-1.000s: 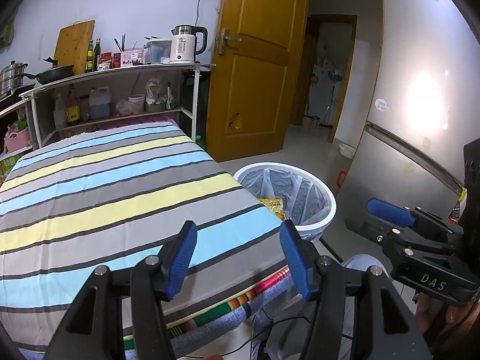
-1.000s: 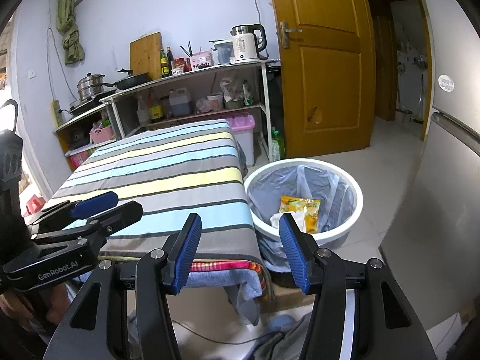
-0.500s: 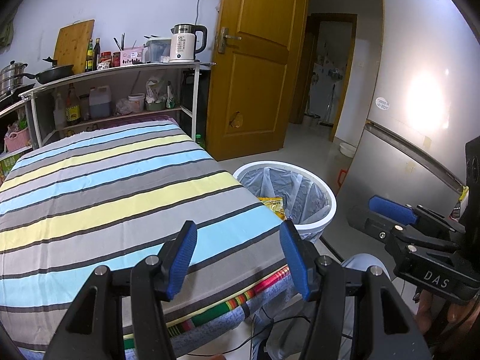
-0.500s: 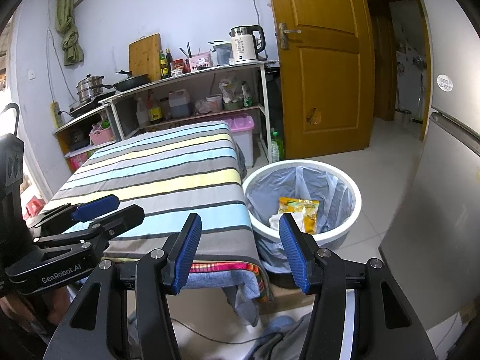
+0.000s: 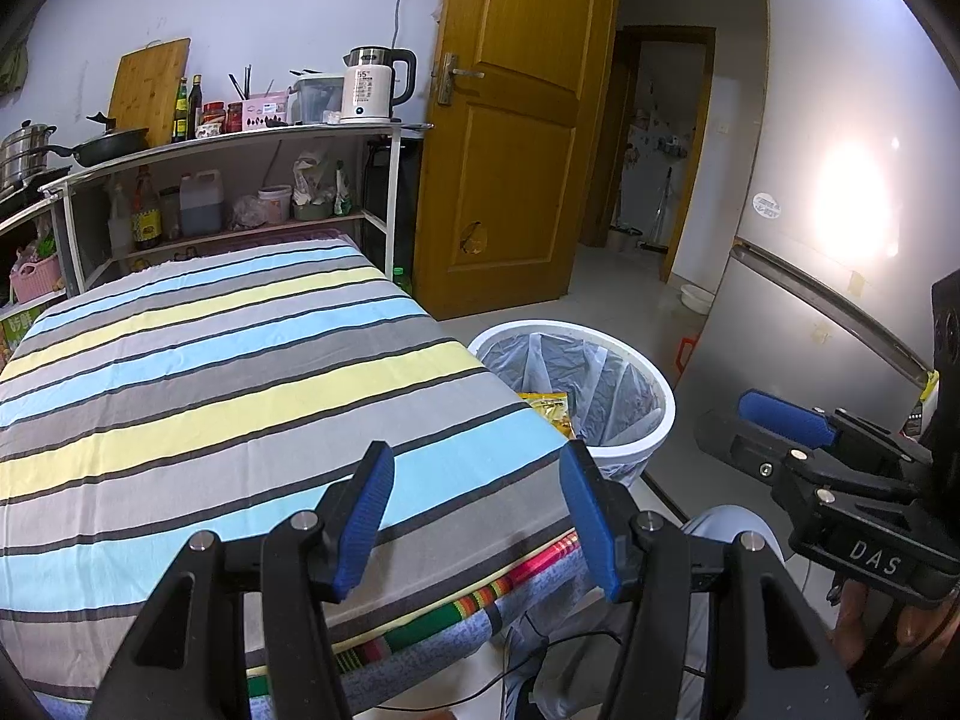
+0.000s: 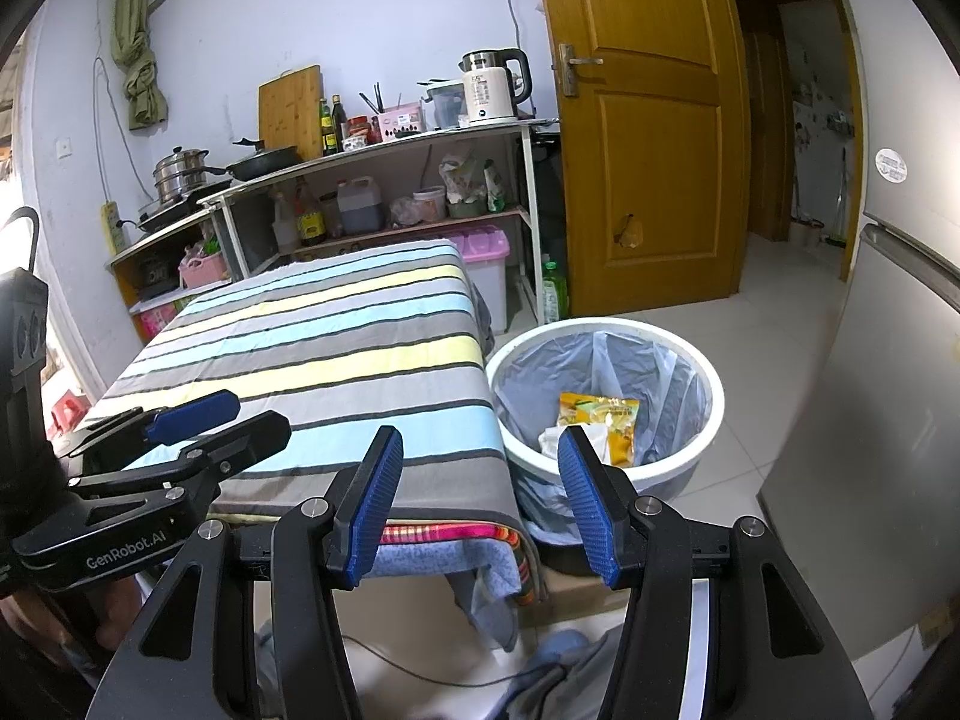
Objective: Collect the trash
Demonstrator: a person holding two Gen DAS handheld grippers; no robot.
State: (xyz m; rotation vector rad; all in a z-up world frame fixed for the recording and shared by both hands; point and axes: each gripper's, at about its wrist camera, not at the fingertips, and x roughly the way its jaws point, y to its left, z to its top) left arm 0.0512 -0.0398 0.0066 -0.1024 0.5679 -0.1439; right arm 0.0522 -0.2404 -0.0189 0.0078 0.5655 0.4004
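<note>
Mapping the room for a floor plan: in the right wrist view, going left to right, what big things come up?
Stacked steamer pot → striped table → white trash bin → fridge.

One white bin (image 6: 708,429), one yellow wrapper (image 6: 600,411), one crumpled tissue (image 6: 549,438), one striped table (image 6: 336,360), two claws.

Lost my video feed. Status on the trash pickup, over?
Both tools open and empty: left tool, right tool. Yellow wrapper and tissue in the bin. No trash visible on the table. Nothing in the way.
</note>
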